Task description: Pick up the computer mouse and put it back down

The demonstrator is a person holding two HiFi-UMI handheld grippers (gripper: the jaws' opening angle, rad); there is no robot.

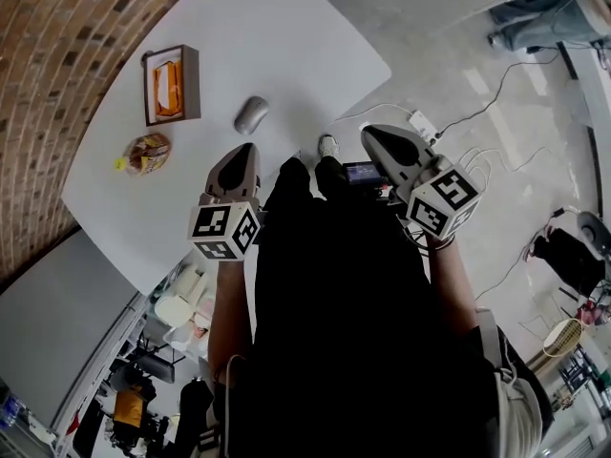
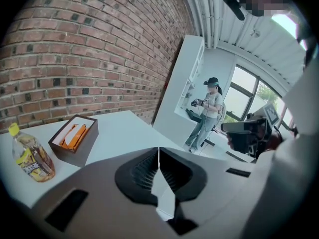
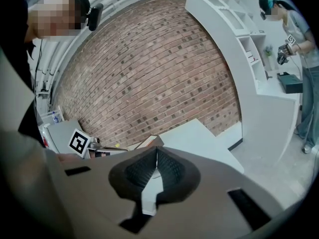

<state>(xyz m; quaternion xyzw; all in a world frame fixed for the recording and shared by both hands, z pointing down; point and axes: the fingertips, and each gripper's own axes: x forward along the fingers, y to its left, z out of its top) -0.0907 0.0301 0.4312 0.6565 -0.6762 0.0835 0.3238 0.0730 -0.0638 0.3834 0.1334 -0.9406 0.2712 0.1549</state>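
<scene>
The grey computer mouse (image 1: 252, 114) lies on the white table (image 1: 286, 46), near its front edge. My left gripper (image 1: 246, 149) hovers just short of the mouse, on the near side, with its jaws shut and nothing between them. In the left gripper view the left gripper (image 2: 158, 149) shows closed pads, and the mouse is hidden behind them. My right gripper (image 1: 368, 134) is off the table's right corner, above the floor, also shut and empty. The right gripper (image 3: 156, 150) looks toward the table (image 3: 199, 133) and the left gripper's marker cube (image 3: 79, 142).
A brown box (image 1: 172, 84) with orange contents stands at the table's left, also seen as the box (image 2: 74, 137). A small bottle (image 1: 146, 154) lies near it, the bottle (image 2: 31, 156). A brick wall (image 1: 57, 55) runs behind. Cables (image 1: 477, 113) lie on the floor. Another person (image 2: 207, 113) stands far off.
</scene>
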